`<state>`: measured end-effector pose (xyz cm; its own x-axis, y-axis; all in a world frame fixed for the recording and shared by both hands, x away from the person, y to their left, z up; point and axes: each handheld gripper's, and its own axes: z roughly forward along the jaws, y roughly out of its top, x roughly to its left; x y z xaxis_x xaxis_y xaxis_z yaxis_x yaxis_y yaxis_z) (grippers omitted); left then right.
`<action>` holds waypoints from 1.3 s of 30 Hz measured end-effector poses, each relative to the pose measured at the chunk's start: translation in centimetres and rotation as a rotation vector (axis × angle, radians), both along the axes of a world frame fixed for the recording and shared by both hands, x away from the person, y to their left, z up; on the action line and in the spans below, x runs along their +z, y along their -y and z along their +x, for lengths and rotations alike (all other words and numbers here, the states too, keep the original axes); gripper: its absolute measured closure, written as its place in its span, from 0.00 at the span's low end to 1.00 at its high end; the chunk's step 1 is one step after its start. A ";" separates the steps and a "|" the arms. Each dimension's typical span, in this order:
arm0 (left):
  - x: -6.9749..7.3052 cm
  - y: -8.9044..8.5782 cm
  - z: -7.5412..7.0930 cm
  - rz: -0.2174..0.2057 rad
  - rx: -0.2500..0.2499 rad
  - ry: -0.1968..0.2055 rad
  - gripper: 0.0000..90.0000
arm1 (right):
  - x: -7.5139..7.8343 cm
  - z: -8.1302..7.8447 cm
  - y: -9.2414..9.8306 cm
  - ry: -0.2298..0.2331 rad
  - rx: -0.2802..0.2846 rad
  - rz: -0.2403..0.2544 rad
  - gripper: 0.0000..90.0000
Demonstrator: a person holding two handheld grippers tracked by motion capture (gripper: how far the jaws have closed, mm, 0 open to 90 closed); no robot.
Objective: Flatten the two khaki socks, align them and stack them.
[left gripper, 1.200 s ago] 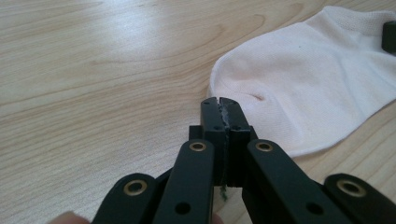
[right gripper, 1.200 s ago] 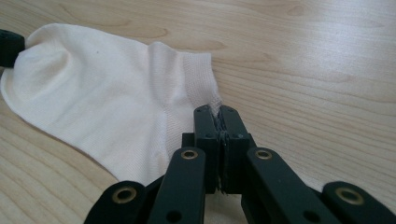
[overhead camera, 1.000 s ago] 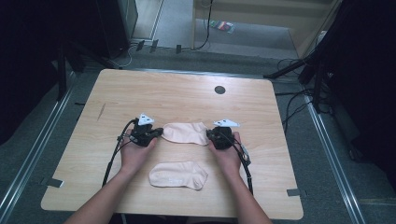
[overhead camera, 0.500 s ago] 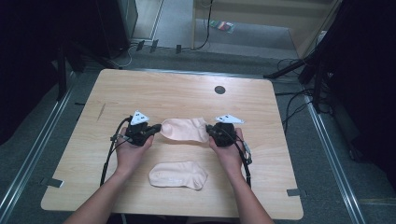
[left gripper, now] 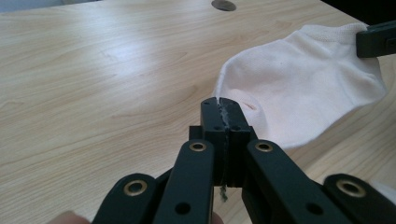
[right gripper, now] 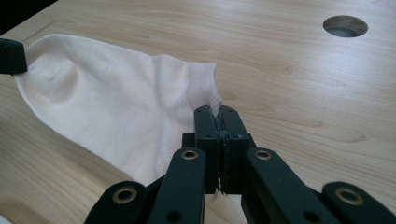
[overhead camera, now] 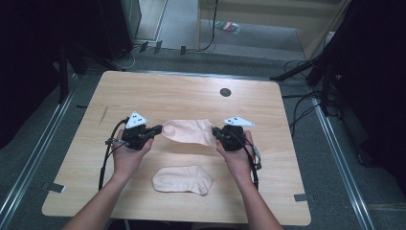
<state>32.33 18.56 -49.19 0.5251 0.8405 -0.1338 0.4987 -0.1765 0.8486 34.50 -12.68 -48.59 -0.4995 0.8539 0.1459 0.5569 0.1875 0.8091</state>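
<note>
A pale pink sock [overhead camera: 189, 132] hangs stretched between my two grippers, lifted off the wooden table [overhead camera: 182, 96]. My left gripper [overhead camera: 158, 129] is shut on its toe end [left gripper: 243, 100]. My right gripper [overhead camera: 216, 132] is shut on the cuff end [right gripper: 205, 88]. In the left gripper view its closed jaws pinch the fabric, and the right gripper's tip [left gripper: 376, 39] shows at the far end of the sock [left gripper: 303, 88]. In the right gripper view the sock [right gripper: 112, 98] stretches away to the left gripper's tip [right gripper: 10, 56]. A second matching sock [overhead camera: 183, 179] lies flat near the front edge.
A round cable hole [overhead camera: 225, 92] sits at the back of the table, also in the right gripper view as the hole [right gripper: 344, 25]. Black cables [overhead camera: 107, 153] trail from the left gripper over the tabletop. Dark equipment and floor cables surround the table.
Both hands have risen, lifting the upper sock off the table so it hangs stretched between the grippers. The lower sock has stayed where it lay.
</note>
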 end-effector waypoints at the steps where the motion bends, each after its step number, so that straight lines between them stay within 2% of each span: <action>1: 0.3 -0.1 -0.3 -0.003 -0.003 0.006 1.00 | 0.4 -0.3 0.0 0.002 0.007 -0.001 0.99; 10: 1.6 -0.7 -1.9 -0.020 -0.021 0.020 1.00 | 1.8 -1.7 0.0 -0.004 0.026 0.006 0.99; 19: 2.0 -1.3 -3.5 -0.047 -0.023 0.015 1.00 | 2.6 -3.2 -0.2 0.005 0.051 0.012 0.99; 29: 1.7 -1.5 -5.2 -0.029 -0.035 0.007 1.00 | 1.9 -4.9 -0.4 -0.006 0.068 0.016 0.99; 39: 1.3 -1.8 -7.0 -0.034 -0.046 0.000 1.00 | 1.5 -6.2 -0.2 -0.017 0.078 0.026 0.99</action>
